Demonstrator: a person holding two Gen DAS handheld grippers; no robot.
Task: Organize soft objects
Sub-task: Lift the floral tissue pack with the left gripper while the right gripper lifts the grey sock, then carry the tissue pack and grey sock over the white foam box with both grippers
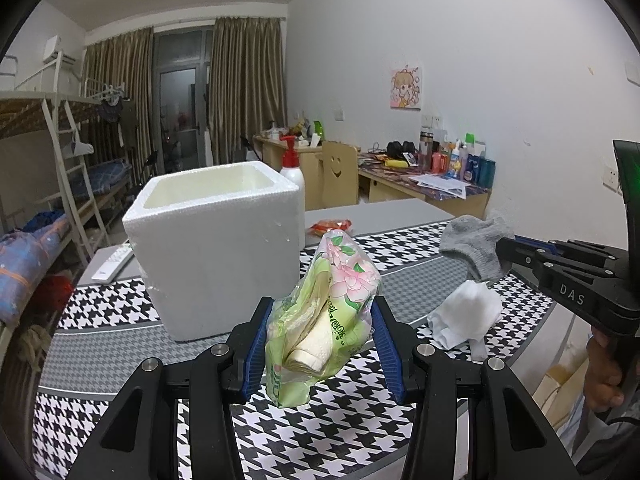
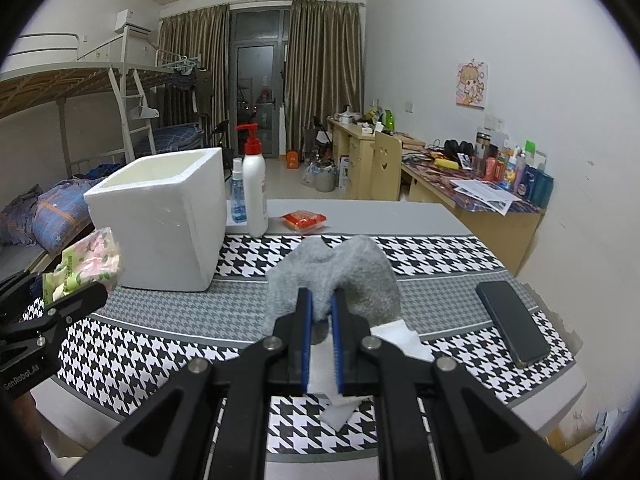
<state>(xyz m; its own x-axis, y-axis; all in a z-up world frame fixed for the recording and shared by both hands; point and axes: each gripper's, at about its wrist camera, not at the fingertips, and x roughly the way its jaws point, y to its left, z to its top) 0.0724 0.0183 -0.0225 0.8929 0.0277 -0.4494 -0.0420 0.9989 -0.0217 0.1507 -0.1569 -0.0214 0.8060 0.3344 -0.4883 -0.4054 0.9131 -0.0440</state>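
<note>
A: Your left gripper (image 1: 322,344)?
B: Clamped on the tissue pack (image 1: 328,320), held above the table by the foam box (image 1: 212,248).
A: Right gripper (image 2: 321,316)?
B: Pinching the grey sock (image 2: 340,276), lifted over the white cloth (image 2: 396,338).

Left wrist view: mounted behind the left gripper (image 1: 322,340), looking forward and slightly down along its fingers, close over the houndstooth table (image 1: 400,412). Right wrist view: same mounting behind the right gripper (image 2: 321,322), set further right. Shared: the foam box (image 1: 212,248) ahead, table, far curtains (image 2: 320,56); each view catches the other gripper at its edge.
</note>
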